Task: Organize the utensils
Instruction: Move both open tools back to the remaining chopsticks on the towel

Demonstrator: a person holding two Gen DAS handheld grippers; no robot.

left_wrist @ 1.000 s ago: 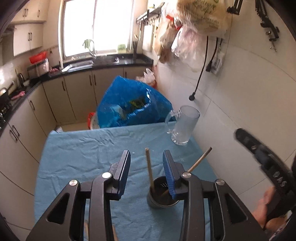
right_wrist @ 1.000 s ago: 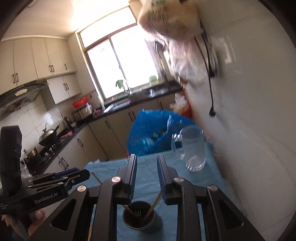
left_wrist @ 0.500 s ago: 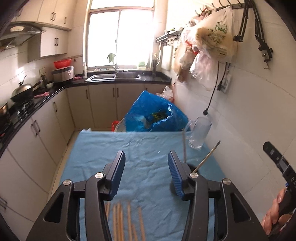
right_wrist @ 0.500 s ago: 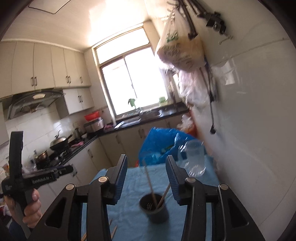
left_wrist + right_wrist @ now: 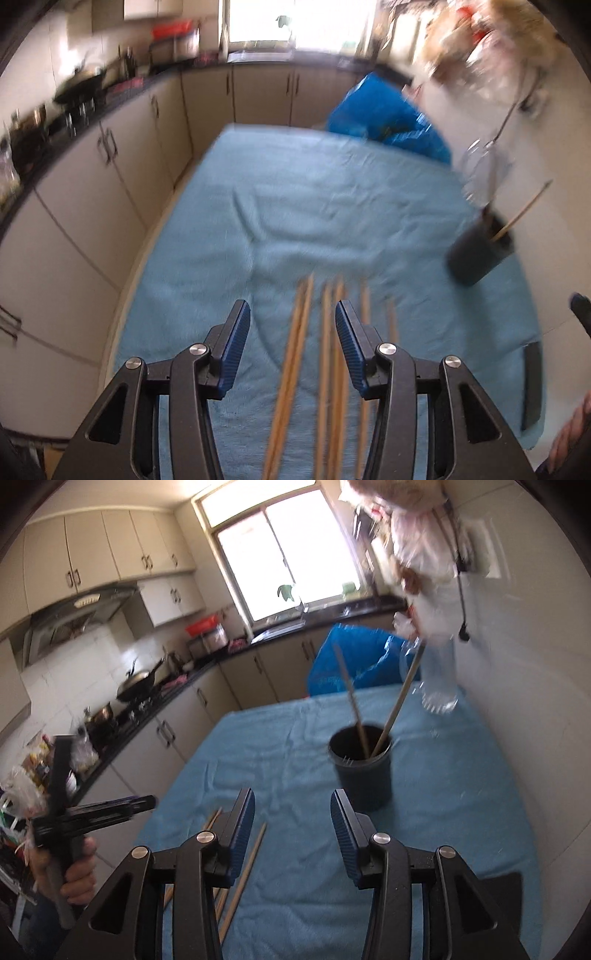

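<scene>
1. a table [image 5: 229,192] covered by a wrinkled light-blue cloth [image 5: 461,812] carried everything.
2. a row of wooden chopsticks [image 5: 299,354] lay side by side on the cloth near its front edge.
3. a dark round holder [image 5: 364,771] stood upright on the cloth, with two sticks [image 5: 397,705] leaning inside it.
4. a clear glass jug [image 5: 439,679] stood beyond the holder, close to the wall.

Six wooden chopsticks [image 5: 295,354] lie loose on the bench, though motion blur makes that count uncertain. Two more chopsticks [image 5: 354,701] stand in the one dark holder cup [image 5: 364,779]. One clear glass mug [image 5: 439,679] stands on the one blue cloth [image 5: 461,794]. One blue plastic bag [image 5: 354,661] sits at the far end. Two grippers show: the left gripper [image 5: 291,325] and the right gripper [image 5: 292,816].
</scene>
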